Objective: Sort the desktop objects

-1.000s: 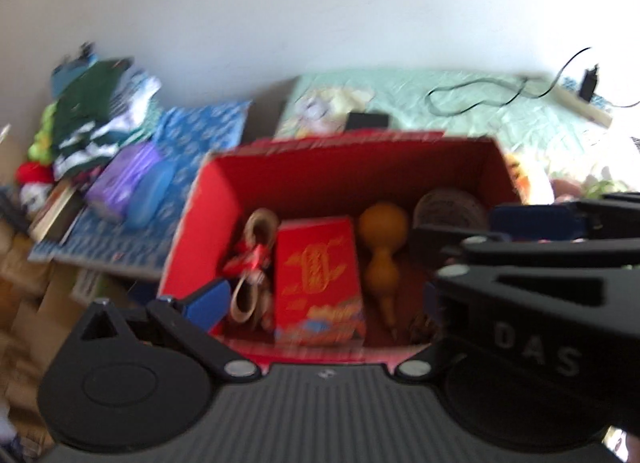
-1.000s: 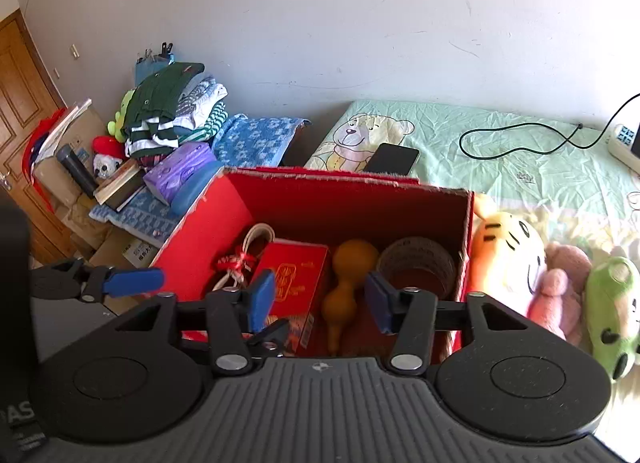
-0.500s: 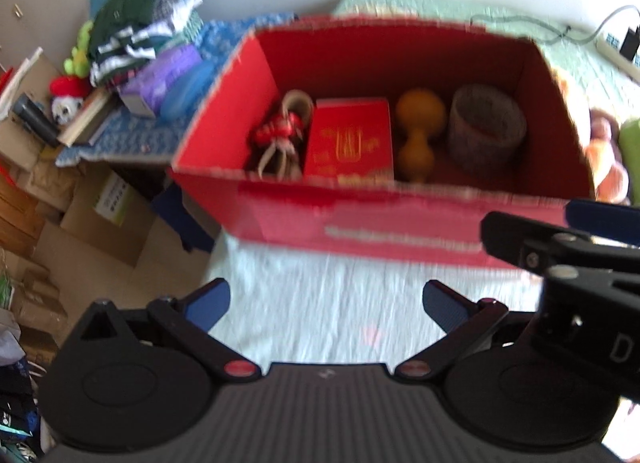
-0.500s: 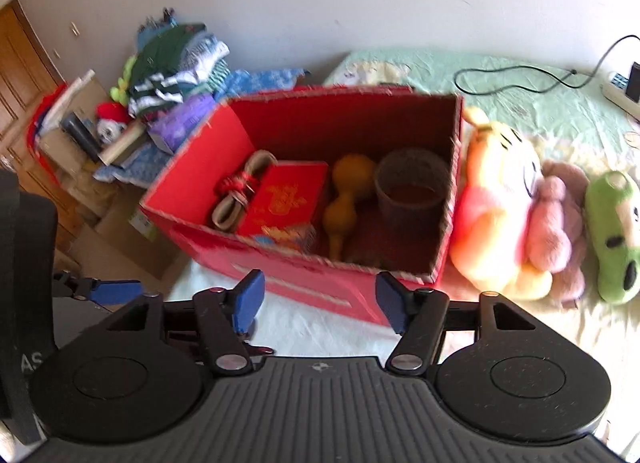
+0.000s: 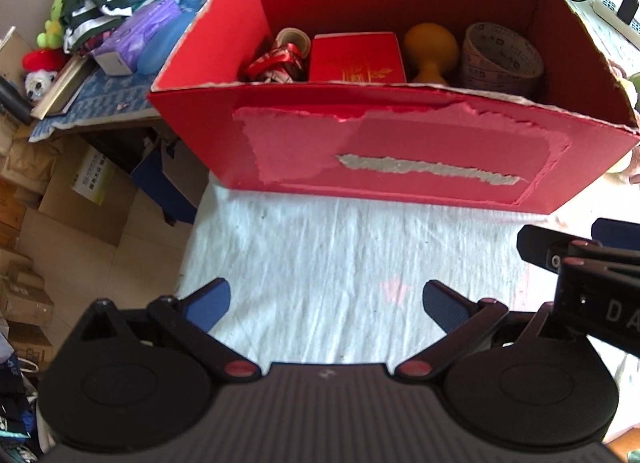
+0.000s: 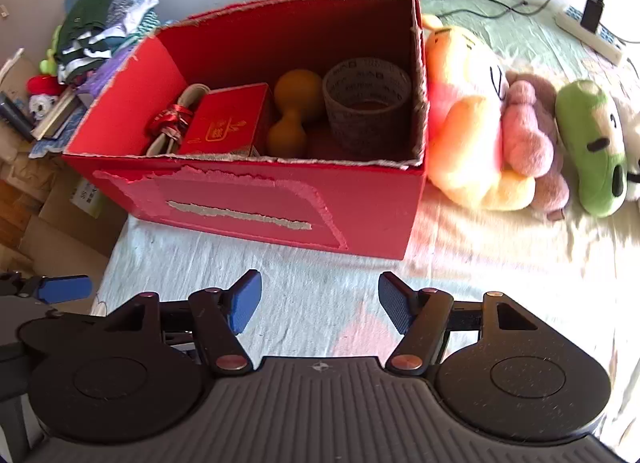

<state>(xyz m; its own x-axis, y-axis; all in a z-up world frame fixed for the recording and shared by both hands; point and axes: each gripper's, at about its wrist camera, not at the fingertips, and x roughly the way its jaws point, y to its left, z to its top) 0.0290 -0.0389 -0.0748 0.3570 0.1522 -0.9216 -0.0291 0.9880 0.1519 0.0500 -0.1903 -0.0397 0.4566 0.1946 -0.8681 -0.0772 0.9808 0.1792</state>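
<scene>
Bright daylight, glare at right, slight blur, fisheye bending at edges.

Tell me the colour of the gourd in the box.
Orange-yellow gourd; the right wrist view shows it best.

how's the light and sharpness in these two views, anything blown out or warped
Right wrist view: hard sunlight washes out the orange plush and the sheet beside the red box, while the box interior sits in shadow. Left wrist view: even light, the tape roll reads sharp, the far right edge is overexposed. Both views: fisheye bending bows the box's edges, and detail softens towards the corners.
</scene>
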